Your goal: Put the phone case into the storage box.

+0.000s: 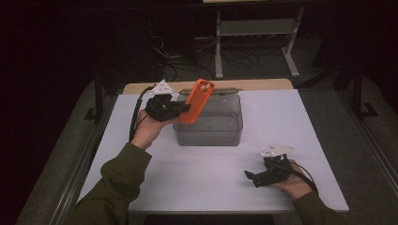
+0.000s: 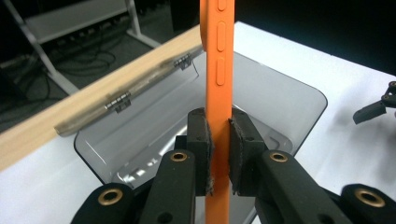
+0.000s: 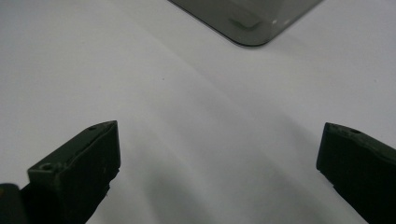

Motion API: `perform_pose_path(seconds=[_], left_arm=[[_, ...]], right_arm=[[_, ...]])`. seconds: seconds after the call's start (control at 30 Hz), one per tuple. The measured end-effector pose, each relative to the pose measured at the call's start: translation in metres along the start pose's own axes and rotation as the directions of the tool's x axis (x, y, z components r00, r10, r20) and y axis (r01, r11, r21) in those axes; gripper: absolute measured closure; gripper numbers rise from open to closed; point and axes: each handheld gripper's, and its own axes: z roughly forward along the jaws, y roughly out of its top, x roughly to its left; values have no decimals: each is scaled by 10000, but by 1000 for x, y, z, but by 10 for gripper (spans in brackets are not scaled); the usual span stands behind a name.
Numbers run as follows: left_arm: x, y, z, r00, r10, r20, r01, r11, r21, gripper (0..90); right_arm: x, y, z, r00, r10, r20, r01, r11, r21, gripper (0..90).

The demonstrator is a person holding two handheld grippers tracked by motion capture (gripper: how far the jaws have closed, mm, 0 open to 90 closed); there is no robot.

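Left gripper (image 2: 218, 154) clamped the orange phone case (image 2: 217, 93) edge-on over the smoky plastic box (image 2: 299, 100); its side buttons showed there, while the high view showed its camera cutout (image 1: 203, 87). Right gripper (image 3: 219, 154) hung wide apart above the white table (image 3: 196, 107), the box's corner cut off beyond.

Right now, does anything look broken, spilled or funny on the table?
Nothing stands out. The orange phone case is tilted because the left gripper holds it above the grey box. No spill or damage is visible.
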Motion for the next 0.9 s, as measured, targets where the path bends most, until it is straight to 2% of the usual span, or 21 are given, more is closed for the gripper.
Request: perform_pose_path(seconds=[0.23,0.4,0.6,0.9], left_arm=[[6,7,5,9990,-376,221,360,9969,698,802],[11,12,9,9967,-731,342,681,9894,1281,802],[15,20,11,9928,-1151,339,1076,9790,1731,802],[19,30,14,9913,-1286,282,1189,9663,2283,801]], right_arm=[[0,0,-1,10000,-40,-6,40,10000,-34,0],[0,0,-1,10000,-52,-4,52,10000,-53,0],[1,1,-1,10000,-1,-25,1,10000,-71,0],[2,2,-2,10000,-58,-49,57,9999,-129,0]])
